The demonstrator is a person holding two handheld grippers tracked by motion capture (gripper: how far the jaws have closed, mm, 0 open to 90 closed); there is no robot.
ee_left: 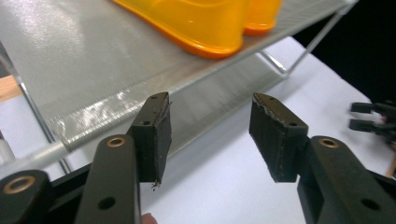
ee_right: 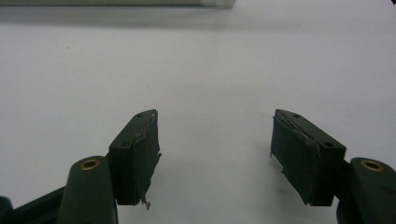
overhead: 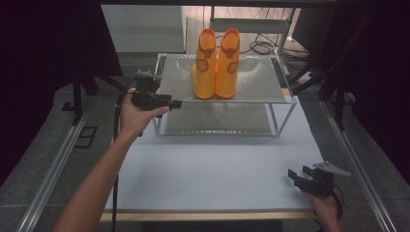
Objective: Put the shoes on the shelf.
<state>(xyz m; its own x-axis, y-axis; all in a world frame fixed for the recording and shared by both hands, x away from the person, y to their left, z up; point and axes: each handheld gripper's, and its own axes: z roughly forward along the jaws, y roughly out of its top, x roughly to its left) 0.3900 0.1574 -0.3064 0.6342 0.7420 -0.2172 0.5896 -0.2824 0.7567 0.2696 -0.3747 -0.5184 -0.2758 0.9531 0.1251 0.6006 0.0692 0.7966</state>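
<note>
Nearest the person, at the front right corner of the white table (overhead: pixel 208 169), the right gripper (overhead: pixel 300 175) rests low over the surface with its jaws spread and nothing between them; in the right gripper view the two black pads (ee_right: pixel 140 154) stand well apart over bare white tabletop, their rubber facings frayed at the edges, and the hand that holds this gripper is cut off by the bottom edge of the high view. Farther in, on the left, the left hand (overhead: pixel 135 116) holds the left gripper (overhead: pixel 170 103) just beside the front left corner of the wire shelf rack (overhead: pixel 285 100) — its jaws stand wide and grip nothing. In the left gripper view the pads (ee_left: pixel 156 135) frame the rack's front rail and the table below it, and the other gripper shows small and partly cut off at the right edge. On the rack's upper shelf, toward its back, stands the pair of orange boots (overhead: pixel 216 65), upright, side by side and touching, toes toward the person; the left gripper view catches just their soles, the rest cut off by the top edge. Behind the rack the room is dark — cables and stands there are hard to make out.
</note>
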